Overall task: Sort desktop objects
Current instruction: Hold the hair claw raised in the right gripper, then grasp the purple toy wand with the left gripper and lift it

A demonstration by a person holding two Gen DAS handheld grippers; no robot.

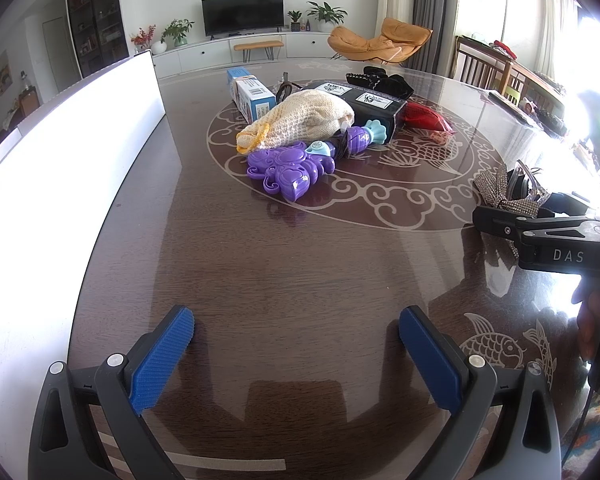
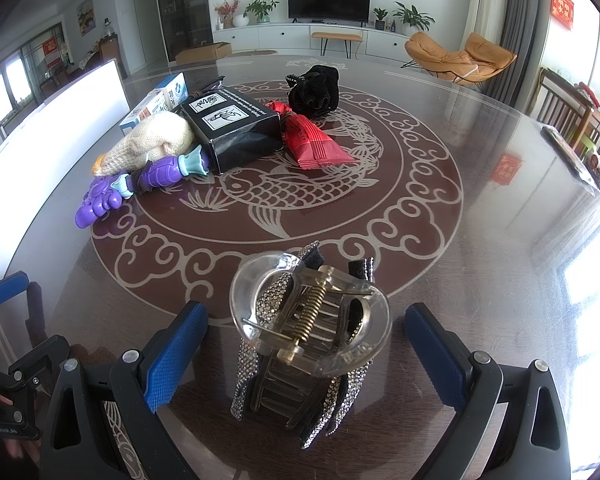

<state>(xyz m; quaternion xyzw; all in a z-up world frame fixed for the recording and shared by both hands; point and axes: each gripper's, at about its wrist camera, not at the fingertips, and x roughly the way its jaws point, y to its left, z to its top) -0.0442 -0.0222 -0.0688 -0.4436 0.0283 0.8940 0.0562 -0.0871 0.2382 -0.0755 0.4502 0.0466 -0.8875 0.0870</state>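
A clear hair claw with a rhinestone bow (image 2: 312,332) lies on the dark glass-topped table (image 2: 480,240), between the wide-apart blue pads (image 2: 172,356) of my open right gripper (image 2: 306,340); neither pad touches it. In the left wrist view the same claw (image 1: 508,188) and right gripper (image 1: 532,220) appear at the far right. My left gripper (image 1: 296,332) is open over bare table with nothing in it. A pile sits mid-table: purple toy (image 1: 288,168), cream knitted pouch (image 1: 300,120), blue-white box (image 1: 252,92), black box (image 1: 364,100), red packet (image 1: 424,118), black velvet scrunchie (image 2: 316,88).
A tall white container wall (image 1: 80,140) runs along the table's left side. Dark items lie at the table's far right edge (image 2: 580,160), with wooden chairs (image 1: 484,64) behind. A fish-and-cloud pattern is inlaid in the tabletop.
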